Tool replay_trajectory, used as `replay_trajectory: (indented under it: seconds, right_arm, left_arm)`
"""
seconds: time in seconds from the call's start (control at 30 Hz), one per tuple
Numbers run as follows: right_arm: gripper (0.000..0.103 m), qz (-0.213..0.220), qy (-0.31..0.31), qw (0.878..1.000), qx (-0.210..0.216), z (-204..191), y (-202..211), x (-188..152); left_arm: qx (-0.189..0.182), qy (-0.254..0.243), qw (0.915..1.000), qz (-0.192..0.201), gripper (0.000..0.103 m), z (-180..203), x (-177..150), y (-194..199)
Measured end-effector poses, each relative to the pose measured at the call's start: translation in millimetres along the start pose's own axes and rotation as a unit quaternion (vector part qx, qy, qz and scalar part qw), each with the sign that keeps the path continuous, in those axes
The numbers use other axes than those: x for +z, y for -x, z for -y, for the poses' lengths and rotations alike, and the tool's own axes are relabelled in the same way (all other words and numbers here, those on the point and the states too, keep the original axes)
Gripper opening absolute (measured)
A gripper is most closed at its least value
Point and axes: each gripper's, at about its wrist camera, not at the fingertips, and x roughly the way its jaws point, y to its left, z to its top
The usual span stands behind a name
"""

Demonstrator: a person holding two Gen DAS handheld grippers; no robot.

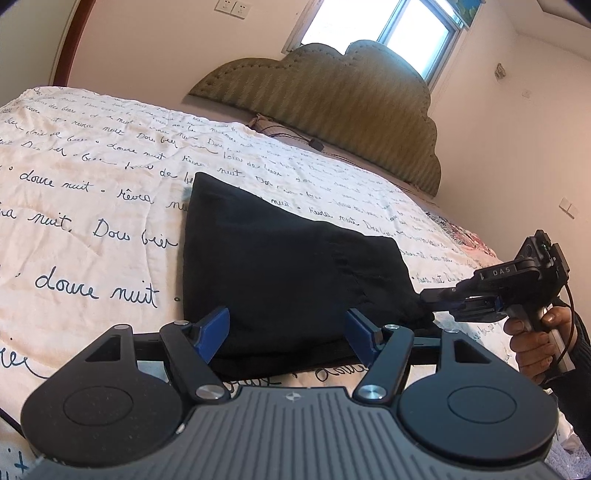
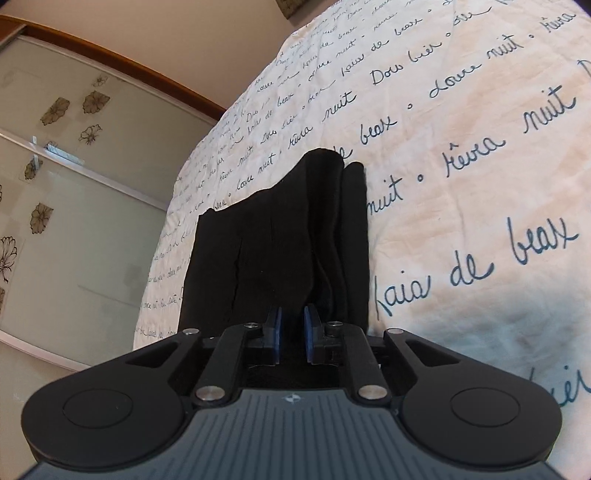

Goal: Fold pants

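Observation:
Black pants lie folded in a compact bundle on a white bedspread with dark script. My left gripper is open, its blue pads on either side of the bundle's near edge, not clamped. My right gripper reaches in from the right and pinches the bundle's right corner. In the right wrist view the right gripper has its blue pads nearly together with a fold of the black pants between them; the layered folds run away from it.
A padded olive headboard and a window stand behind the bed. A cable and small object lie by the headboard. A glass wardrobe door with flower stickers stands beyond the bed's far edge.

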Motion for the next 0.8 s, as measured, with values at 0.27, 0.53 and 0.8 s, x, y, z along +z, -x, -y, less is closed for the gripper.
replay_trajectory:
  seconds: [0.27, 0.53, 0.8]
  right_arm:
    - [0.012, -0.053, 0.018, 0.998, 0.001, -10.3, -36.1, 4.2]
    - [0.003, -0.034, 0.062, 0.997, -0.013, -14.8, -5.5, 10.1]
    - [0.001, -0.033, 0.045, 0.998, -0.024, 3.6, -15.4, 3.7]
  left_arm:
    - [0.000, 0.005, 1.0000, -0.002, 0.074, 1.4, -2.6, -5.6]
    - [-0.016, 0.013, 0.9998, 0.003, 0.074, 0.2, 3.6, 2.7]
    - [-0.023, -0.041, 0.9987, -0.017, 0.083, 13.9, -10.5, -32.1]
